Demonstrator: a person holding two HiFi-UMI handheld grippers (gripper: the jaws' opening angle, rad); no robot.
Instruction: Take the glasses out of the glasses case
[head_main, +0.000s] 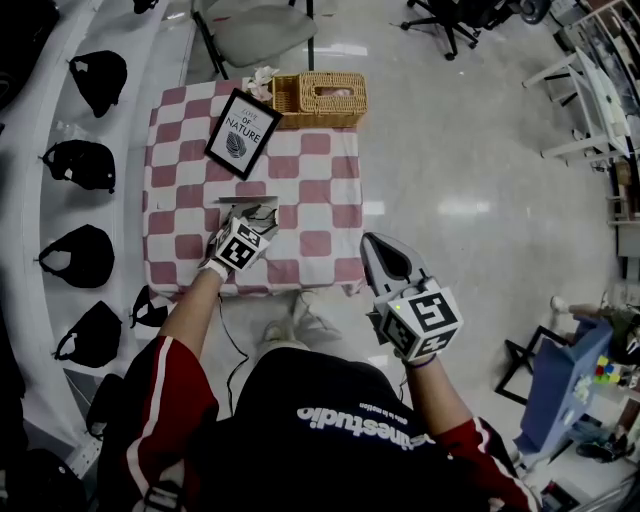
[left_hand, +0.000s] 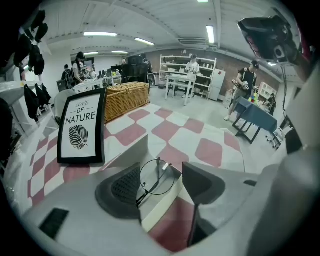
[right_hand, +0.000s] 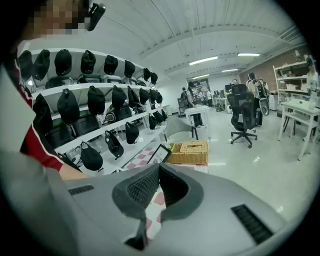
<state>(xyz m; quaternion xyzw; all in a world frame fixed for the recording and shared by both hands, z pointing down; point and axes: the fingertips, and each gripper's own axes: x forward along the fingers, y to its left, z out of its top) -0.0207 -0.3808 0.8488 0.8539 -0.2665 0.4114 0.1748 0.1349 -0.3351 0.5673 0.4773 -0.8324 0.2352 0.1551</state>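
Observation:
An open glasses case (left_hand: 159, 206) lies on the checked tablecloth (head_main: 320, 190), its grey lid (left_hand: 126, 152) raised. Round thin-rimmed glasses (left_hand: 156, 176) rest inside it. My left gripper (left_hand: 161, 172) hangs just over the case with its jaws open, one pad on each side of the glasses and neither touching them. In the head view the left gripper (head_main: 264, 213) sits over the case (head_main: 240, 203) near the table's middle front. My right gripper (head_main: 376, 242) is off the table's right front corner, shut with nothing in it. The right gripper view shows the right gripper (right_hand: 159, 167) with pads meeting.
A framed "Love of Nature" print (head_main: 243, 132) lies behind the case, and a wicker basket (head_main: 320, 98) stands at the table's far edge. Shelves of black caps (head_main: 85, 165) run along the left. A blue table (head_main: 565, 385) stands at the right, a chair (head_main: 255, 25) beyond.

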